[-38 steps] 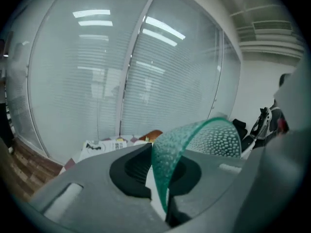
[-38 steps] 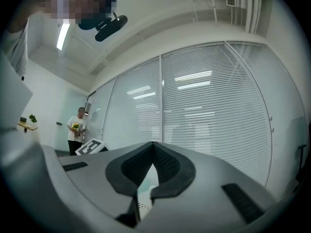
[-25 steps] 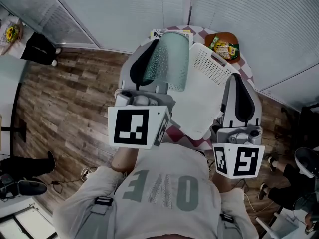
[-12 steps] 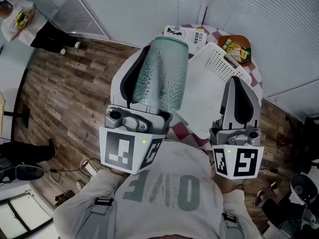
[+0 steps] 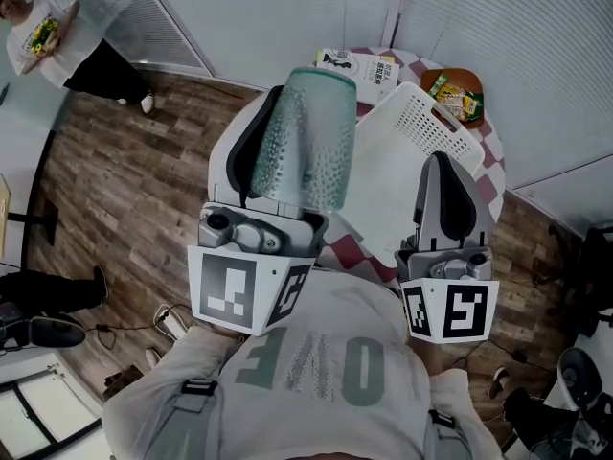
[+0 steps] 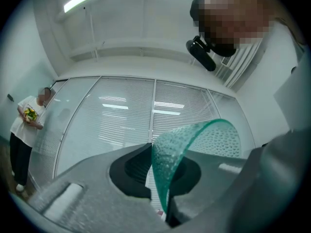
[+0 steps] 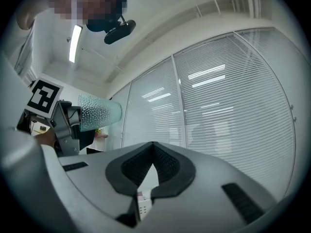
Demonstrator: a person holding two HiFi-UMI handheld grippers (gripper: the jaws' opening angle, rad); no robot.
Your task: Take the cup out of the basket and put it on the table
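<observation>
A green dimpled cup is lifted high above the floor, its wall pinched by my left gripper, which is shut on it. In the left gripper view the cup curves up from between the jaws of that gripper. From the right gripper view the cup shows at the left, lying sideways. The white perforated basket sits tilted over the checkered table. My right gripper is shut on the basket's near rim, and a bit of white rim shows between its jaws.
On the table's far side are an orange plate with a snack packet and a printed box. A person stands at the far left on the wooden floor. Window blinds run behind the table.
My left gripper has risen with the cup, which now looms larger in the head view. The right gripper has sunk slightly, still on the basket's rim.
</observation>
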